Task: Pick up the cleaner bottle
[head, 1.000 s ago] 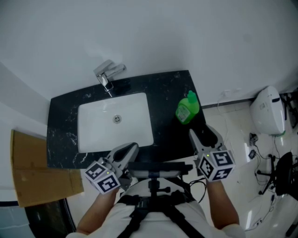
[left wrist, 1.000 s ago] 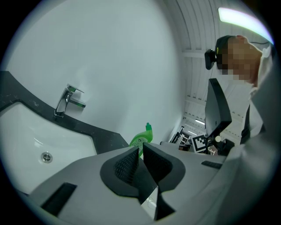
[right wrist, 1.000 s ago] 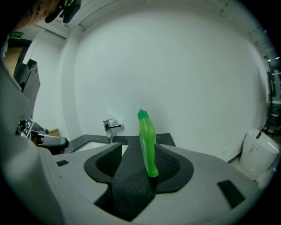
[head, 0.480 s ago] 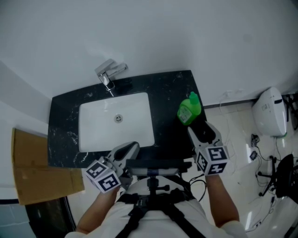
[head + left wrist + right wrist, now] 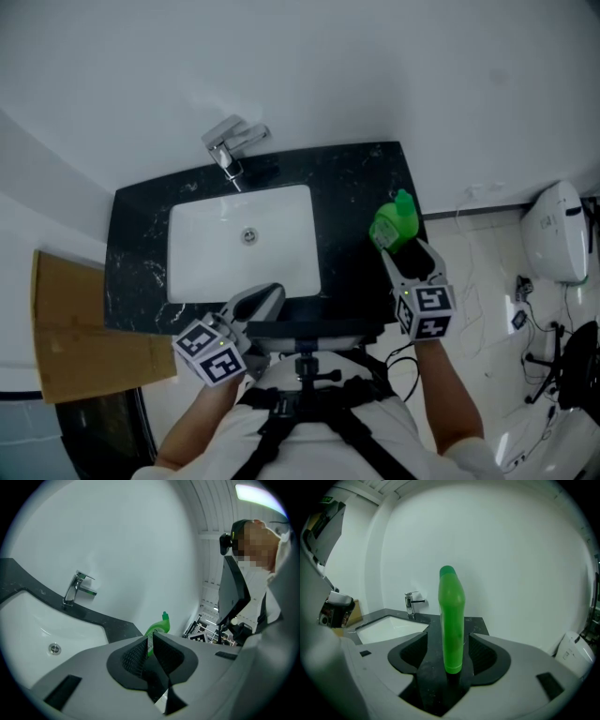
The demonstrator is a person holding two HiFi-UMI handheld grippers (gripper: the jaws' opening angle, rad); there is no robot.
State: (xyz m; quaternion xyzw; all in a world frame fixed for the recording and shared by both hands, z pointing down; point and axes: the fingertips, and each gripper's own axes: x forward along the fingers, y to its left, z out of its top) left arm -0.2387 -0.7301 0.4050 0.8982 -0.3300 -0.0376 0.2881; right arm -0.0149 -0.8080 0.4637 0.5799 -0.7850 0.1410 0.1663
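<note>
The green cleaner bottle is stood upright, cap at the top, on the black counter right of the white sink. The right gripper is tipped a little down; its jaws have just been opening and are spread wide, with the bottle between them, not squeezed. The left gripper is held almost flat by the counter's front edge, jaws closed on nothing.

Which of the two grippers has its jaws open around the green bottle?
The right gripper: its jaws have just been opening and stand apart, the upright cleaner bottle between them, untouched. The left gripper is shut and empty.
</note>
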